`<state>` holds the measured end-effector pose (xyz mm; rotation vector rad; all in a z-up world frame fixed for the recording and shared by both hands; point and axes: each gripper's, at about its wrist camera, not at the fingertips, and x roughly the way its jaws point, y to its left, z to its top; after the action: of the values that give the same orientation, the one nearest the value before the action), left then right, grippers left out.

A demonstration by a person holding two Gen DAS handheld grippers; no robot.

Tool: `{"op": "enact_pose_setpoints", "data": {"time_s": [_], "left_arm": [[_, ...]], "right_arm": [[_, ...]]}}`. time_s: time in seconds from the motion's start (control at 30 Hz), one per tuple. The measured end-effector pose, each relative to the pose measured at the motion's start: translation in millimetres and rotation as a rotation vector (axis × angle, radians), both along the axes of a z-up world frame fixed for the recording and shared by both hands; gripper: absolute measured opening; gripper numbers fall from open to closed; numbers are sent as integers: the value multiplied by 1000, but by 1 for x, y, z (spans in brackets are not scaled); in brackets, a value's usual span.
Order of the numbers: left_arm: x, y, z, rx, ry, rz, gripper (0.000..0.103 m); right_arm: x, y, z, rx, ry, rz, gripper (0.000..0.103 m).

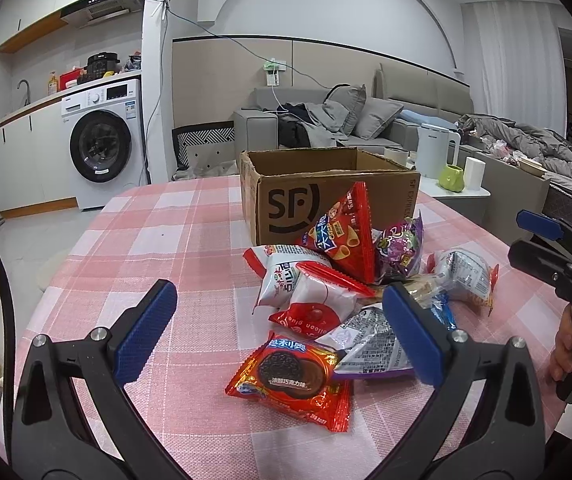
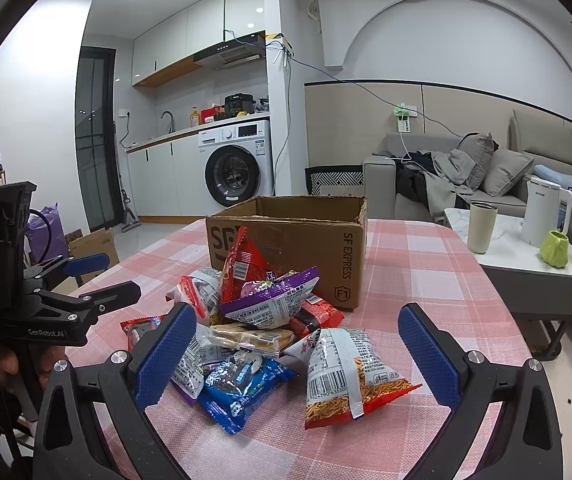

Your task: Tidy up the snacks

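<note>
An open cardboard box (image 1: 325, 184) (image 2: 305, 236) stands on the pink checked tablecloth (image 1: 158, 248) (image 2: 425, 264). A pile of snack packets lies in front of it: a red Oreo packet (image 1: 291, 380) nearest in the left wrist view, a red triangular chip bag (image 1: 345, 240) leaning on the box, a purple bag (image 1: 401, 248) (image 2: 270, 300), a blue packet (image 2: 238, 388) and a clear bag of orange sticks (image 2: 349, 380). My left gripper (image 1: 282, 332) (image 2: 98, 276) hangs open just above the Oreo packet. My right gripper (image 2: 301, 352) (image 1: 533, 236) hangs open over the blue packet and the stick bag. Neither holds anything.
A side table (image 2: 517, 256) to the right carries a white kettle (image 2: 541, 212), a beige cup (image 2: 481, 228) and a green mug (image 2: 553, 248). A grey sofa (image 1: 325, 120) stands behind the box, a washing machine (image 1: 102, 144) at the back left. A hand (image 1: 569, 344) holds the right gripper.
</note>
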<state>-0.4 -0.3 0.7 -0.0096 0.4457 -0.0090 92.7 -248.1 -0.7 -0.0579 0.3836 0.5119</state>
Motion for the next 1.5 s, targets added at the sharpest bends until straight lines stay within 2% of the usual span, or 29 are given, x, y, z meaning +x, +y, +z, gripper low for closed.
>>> {"op": "enact_pose_setpoints", "data": {"time_s": [0.33,1.5], "left_arm": [[-1,1,-1,0,-4,-25,103],[0,0,-2,9,2,-19,103]], "right_arm": [[0,0,0,0,-1,0,103],[8,-2,-5,1,18,-14,103]]}}
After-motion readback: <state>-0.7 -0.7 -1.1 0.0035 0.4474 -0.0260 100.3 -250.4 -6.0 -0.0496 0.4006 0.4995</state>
